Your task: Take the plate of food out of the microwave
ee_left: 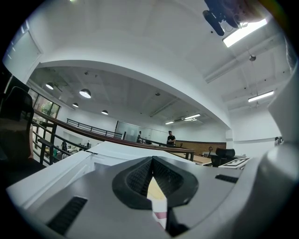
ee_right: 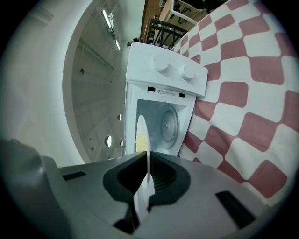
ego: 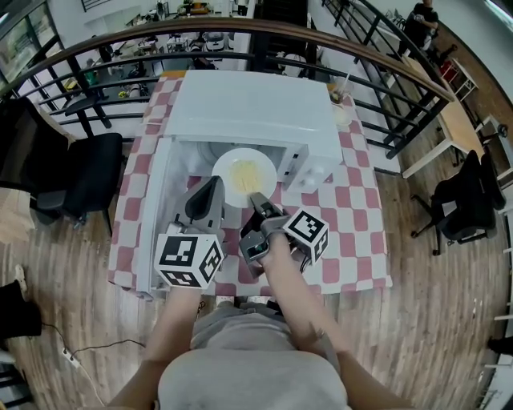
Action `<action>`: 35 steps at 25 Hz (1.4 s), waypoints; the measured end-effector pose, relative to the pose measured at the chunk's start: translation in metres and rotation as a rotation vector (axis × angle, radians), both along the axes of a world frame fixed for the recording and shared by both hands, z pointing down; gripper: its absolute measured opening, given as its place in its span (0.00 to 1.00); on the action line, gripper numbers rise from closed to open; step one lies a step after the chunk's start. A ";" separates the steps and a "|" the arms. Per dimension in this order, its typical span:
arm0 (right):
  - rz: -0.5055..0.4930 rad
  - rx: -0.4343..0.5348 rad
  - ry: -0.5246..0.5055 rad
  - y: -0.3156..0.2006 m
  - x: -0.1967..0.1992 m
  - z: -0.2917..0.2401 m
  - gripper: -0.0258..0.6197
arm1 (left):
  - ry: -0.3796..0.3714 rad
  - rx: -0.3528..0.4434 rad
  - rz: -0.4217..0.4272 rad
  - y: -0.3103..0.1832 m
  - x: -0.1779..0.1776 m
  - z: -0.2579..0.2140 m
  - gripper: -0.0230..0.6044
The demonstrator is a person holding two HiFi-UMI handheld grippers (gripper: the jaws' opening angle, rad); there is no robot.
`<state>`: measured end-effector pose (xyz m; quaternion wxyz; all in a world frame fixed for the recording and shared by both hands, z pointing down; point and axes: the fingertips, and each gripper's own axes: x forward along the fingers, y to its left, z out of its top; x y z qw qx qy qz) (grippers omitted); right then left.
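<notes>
The white microwave [ego: 248, 112] stands on a red-and-white checked table [ego: 353, 224], its door [ego: 152, 208] swung open to the left. A white plate [ego: 243, 172] of yellow food sits at the mouth of the cavity. My right gripper [ego: 258, 198] is shut on the plate's near rim. In the right gripper view the plate [ee_right: 141, 133] runs edge-on between the jaws of the right gripper [ee_right: 148, 175], in front of the microwave [ee_right: 163, 81]. My left gripper [ego: 215, 182] hovers just left of the plate, shut and empty. The left gripper view shows the left gripper [ee_left: 152, 172] angled upward over the microwave's top [ee_left: 117, 149].
A cup [ego: 343, 100] stands on the table beside the microwave's back right corner. A curved black railing [ego: 104, 56] runs behind the table. A black chair [ego: 88, 172] is at the left, another chair [ego: 465, 208] at the right. A person [ego: 421, 24] stands far back right.
</notes>
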<state>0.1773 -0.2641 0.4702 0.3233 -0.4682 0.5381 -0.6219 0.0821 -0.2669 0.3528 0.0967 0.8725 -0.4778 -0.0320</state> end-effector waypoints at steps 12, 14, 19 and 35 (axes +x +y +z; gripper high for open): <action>0.010 0.029 -0.043 0.015 0.006 -0.029 0.09 | 0.006 0.007 0.005 0.006 0.003 -0.005 0.04; 0.013 0.037 -0.043 0.016 0.009 -0.034 0.09 | 0.006 0.012 0.005 0.007 0.004 -0.007 0.04; 0.021 0.051 -0.059 0.019 0.014 -0.041 0.09 | 0.008 0.019 0.010 0.010 0.007 -0.008 0.04; 0.059 0.100 -0.054 -0.002 0.026 -0.066 0.09 | 0.005 0.058 0.035 0.011 0.019 -0.020 0.04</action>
